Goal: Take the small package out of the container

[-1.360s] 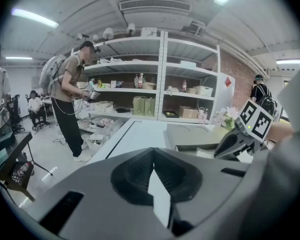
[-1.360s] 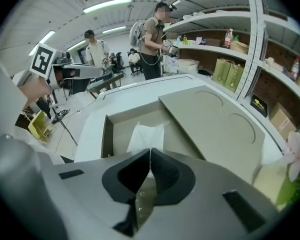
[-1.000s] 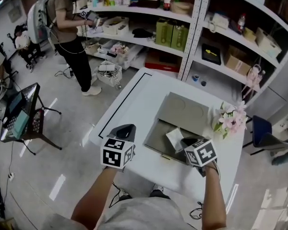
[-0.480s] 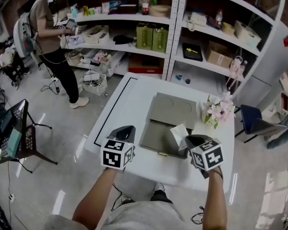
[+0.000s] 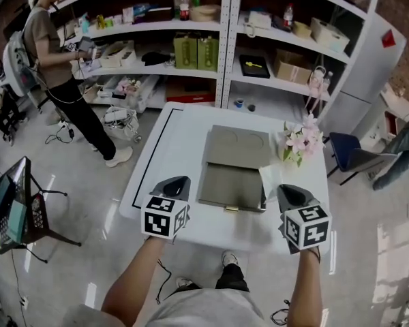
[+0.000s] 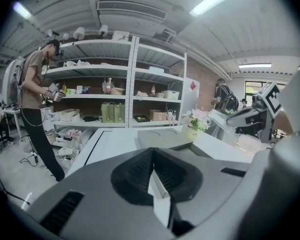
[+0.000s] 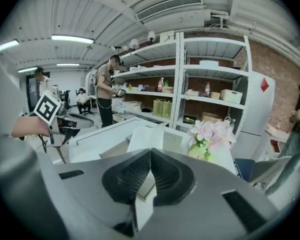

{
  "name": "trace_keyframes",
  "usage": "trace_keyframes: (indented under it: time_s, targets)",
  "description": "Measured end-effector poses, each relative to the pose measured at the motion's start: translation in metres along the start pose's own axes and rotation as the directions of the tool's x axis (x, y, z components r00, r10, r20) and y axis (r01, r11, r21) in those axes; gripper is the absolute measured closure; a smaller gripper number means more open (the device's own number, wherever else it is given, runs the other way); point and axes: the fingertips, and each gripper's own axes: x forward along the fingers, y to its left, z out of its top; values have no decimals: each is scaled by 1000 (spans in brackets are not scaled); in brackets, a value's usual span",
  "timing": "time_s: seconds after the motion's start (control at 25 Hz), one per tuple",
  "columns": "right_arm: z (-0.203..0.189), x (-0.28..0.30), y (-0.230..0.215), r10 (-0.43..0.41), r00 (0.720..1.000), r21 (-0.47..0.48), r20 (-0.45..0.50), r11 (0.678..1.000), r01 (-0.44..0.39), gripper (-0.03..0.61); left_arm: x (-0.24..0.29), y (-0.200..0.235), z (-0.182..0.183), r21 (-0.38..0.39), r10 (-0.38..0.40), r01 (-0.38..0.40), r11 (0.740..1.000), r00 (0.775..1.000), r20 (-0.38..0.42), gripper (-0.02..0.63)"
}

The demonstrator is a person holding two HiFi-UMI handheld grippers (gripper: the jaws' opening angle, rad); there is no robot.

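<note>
Moved: small package (image 5: 268, 178) is now up and over the container's right rim, no longer low inside the container (image 5: 228, 182); right tongs (image 5: 291, 191) have risen and swung right with it.
Right tongs: pinched shut on the small package's lower edge; in the right gripper view it stands up white and flat past the tips.
Left tongs (image 5: 177, 182): closed on nothing, hovering over the tabletop (image 5: 184, 142) left of the container.
Handling: looks light, thin and soft-wrapped, likely to flop or slip; the edge grip works, though a deeper bite on that edge would be safer.
Around: lid (image 5: 235, 146) lies open and flat behind the container; shelves (image 5: 259, 39) and a person (image 5: 54, 53) are well apart.
In the way: flowers (image 5: 298, 138) stand just beyond the small package and could be knocked; the bare tabletop right of the container is narrow.
</note>
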Motion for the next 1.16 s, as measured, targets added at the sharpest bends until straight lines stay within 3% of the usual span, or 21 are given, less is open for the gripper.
trace_keyframes:
  time_s: [0.28,0.44,1.16]
  targets:
    - [-3,-38,-6,-124,985,95,122,989,113,572,-7,-5,-5,20,-33,33,999,999,-2,611]
    - [-7,-49,-4,-162,976,121,144,982,145,572,-11,-7,-6,30,-41,41,999,999,-5,611]
    - [-5,-60,2,-192,966,124,172,977,172,572,-23,1,-11,21,-24,24,999,1000,1,611]
